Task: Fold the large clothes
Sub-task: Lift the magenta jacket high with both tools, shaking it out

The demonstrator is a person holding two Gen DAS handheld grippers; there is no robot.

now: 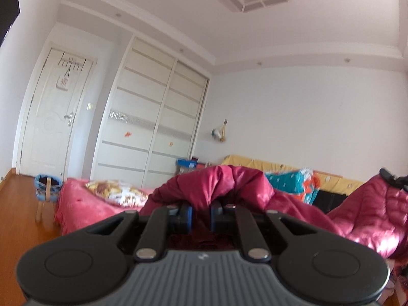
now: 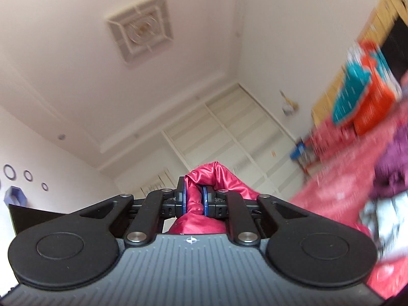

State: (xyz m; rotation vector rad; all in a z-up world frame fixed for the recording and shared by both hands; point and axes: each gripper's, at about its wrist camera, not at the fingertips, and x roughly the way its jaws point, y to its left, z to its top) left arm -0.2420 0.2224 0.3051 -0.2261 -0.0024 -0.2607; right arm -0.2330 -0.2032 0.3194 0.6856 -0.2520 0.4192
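Observation:
A large shiny crimson padded garment [image 1: 219,183] hangs lifted over a bed. My left gripper [image 1: 201,213] is shut on a fold of it, the fabric draping forward over the blue-padded fingertips and hiding their ends. At the far right of the left wrist view the other gripper [image 1: 391,178] holds another part of the garment [image 1: 377,204] up. In the right wrist view my right gripper [image 2: 194,199] is tilted upward toward the ceiling and shut on a bunched twist of the same crimson fabric [image 2: 216,176], which passes between the pads and down below the gripper.
The bed [image 1: 76,201] has a pink spread with a patterned pillow [image 1: 117,193] and a folded teal and orange blanket [image 1: 293,183]. Behind stand a white sliding wardrobe [image 1: 153,122], a white door [image 1: 53,112] and a small stool [image 1: 47,188] on the wooden floor. Purple and white clothes [image 2: 390,178] lie on the bed at right.

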